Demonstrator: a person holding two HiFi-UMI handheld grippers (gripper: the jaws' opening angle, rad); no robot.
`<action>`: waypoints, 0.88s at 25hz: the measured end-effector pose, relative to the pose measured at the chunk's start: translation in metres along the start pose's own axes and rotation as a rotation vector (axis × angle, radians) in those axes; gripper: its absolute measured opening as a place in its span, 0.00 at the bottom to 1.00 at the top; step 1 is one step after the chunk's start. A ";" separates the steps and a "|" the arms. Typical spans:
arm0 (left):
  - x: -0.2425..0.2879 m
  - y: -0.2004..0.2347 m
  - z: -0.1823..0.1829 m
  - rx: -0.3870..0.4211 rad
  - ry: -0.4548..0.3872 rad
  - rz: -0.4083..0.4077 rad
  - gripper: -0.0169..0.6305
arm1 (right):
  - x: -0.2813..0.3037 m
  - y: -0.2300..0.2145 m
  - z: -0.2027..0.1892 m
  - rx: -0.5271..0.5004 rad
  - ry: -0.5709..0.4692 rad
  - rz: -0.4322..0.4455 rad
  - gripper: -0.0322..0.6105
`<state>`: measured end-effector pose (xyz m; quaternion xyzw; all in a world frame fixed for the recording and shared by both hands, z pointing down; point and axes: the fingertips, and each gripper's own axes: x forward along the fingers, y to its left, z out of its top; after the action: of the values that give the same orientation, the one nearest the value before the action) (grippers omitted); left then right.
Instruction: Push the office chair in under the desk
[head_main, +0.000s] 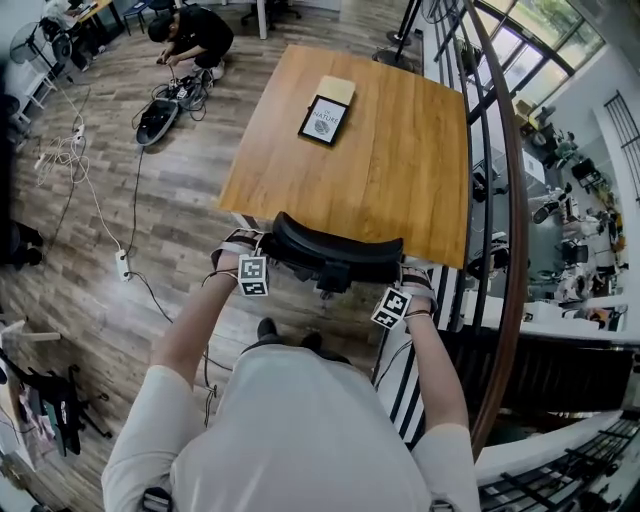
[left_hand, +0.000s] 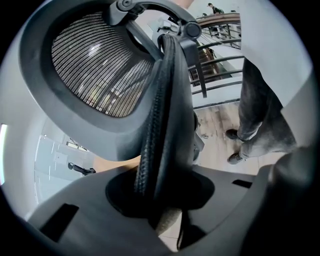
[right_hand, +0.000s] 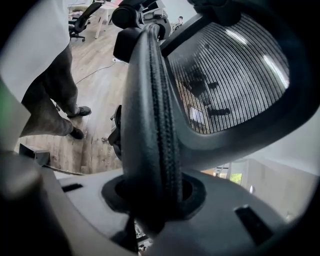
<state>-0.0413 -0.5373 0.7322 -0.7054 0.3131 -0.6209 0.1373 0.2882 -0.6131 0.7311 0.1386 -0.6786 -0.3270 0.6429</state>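
Note:
The black office chair's backrest (head_main: 335, 256) stands at the near edge of the wooden desk (head_main: 400, 190), its seat hidden below. My left gripper (head_main: 262, 252) clamps the backrest's left end and my right gripper (head_main: 405, 280) its right end. In the left gripper view the padded, stitched rim (left_hand: 162, 135) runs between the jaws of the left gripper (left_hand: 160, 200), with the mesh panel (left_hand: 100, 65) above. The right gripper view mirrors this: the rim (right_hand: 152, 125) sits pinched in the right gripper (right_hand: 152, 197) beside the mesh (right_hand: 235, 75).
A framed picture and a book (head_main: 325, 118) lie on the desk. A railing (head_main: 505, 200) runs along the right. On the floor to the left are cables and a power strip (head_main: 123, 263); a person (head_main: 195, 35) crouches far back. My own legs (left_hand: 255, 115) stand behind the chair.

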 end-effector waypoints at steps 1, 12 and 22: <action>0.000 0.001 0.000 0.002 0.000 -0.002 0.19 | -0.001 -0.001 0.000 -0.001 0.000 0.001 0.19; -0.001 -0.006 0.000 0.001 0.024 -0.064 0.25 | -0.004 0.010 -0.003 -0.029 0.012 0.100 0.23; -0.002 -0.009 -0.002 -0.085 0.023 -0.119 0.40 | -0.013 0.012 -0.013 0.012 0.020 0.159 0.42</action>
<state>-0.0405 -0.5289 0.7357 -0.7207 0.2980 -0.6223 0.0665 0.3055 -0.6000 0.7275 0.0915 -0.6832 -0.2696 0.6725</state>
